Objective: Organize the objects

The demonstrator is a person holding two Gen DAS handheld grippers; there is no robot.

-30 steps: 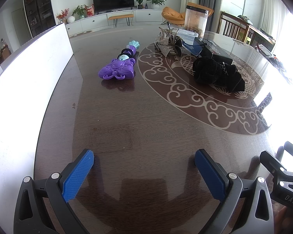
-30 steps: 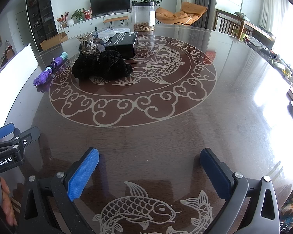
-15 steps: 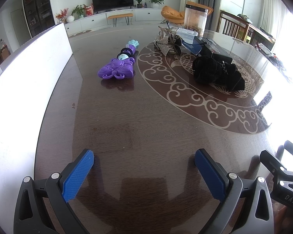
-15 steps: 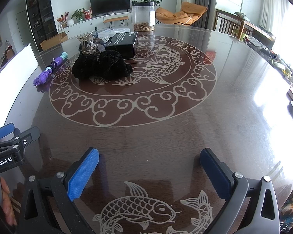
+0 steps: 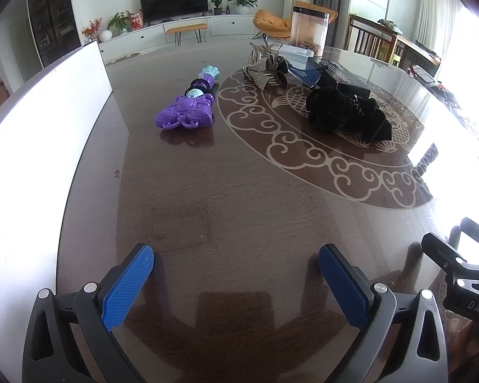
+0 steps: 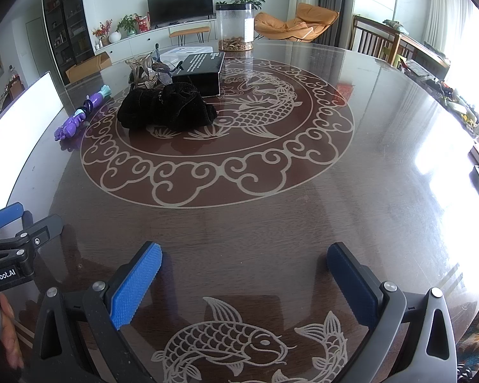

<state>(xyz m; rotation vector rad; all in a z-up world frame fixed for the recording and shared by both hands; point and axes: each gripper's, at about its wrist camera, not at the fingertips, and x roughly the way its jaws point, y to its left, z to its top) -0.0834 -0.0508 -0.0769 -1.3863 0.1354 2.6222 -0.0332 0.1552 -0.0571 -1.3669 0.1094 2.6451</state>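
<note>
A purple toy wand (image 5: 188,110) (image 6: 76,118) with a teal tip lies on the dark round table (image 5: 226,191), far ahead of my left gripper (image 5: 236,255). Right of it sits a crumpled black cloth (image 5: 345,115) (image 6: 166,107), with a black box (image 6: 201,70) and a glittery high-heeled shoe (image 5: 265,67) behind it. Both grippers hover low over the near table edge. The left one stands open and holds nothing. My right gripper (image 6: 244,258) is open too, with nothing between its blue pads (image 6: 137,281).
A white board (image 5: 32,134) stands along the table's left side. A clear cylinder jar (image 6: 234,27) stands at the far edge, by a clear plastic box (image 6: 182,52). Bare table top spreads between the grippers and the objects. A hand (image 6: 6,328) holds the left gripper's handle.
</note>
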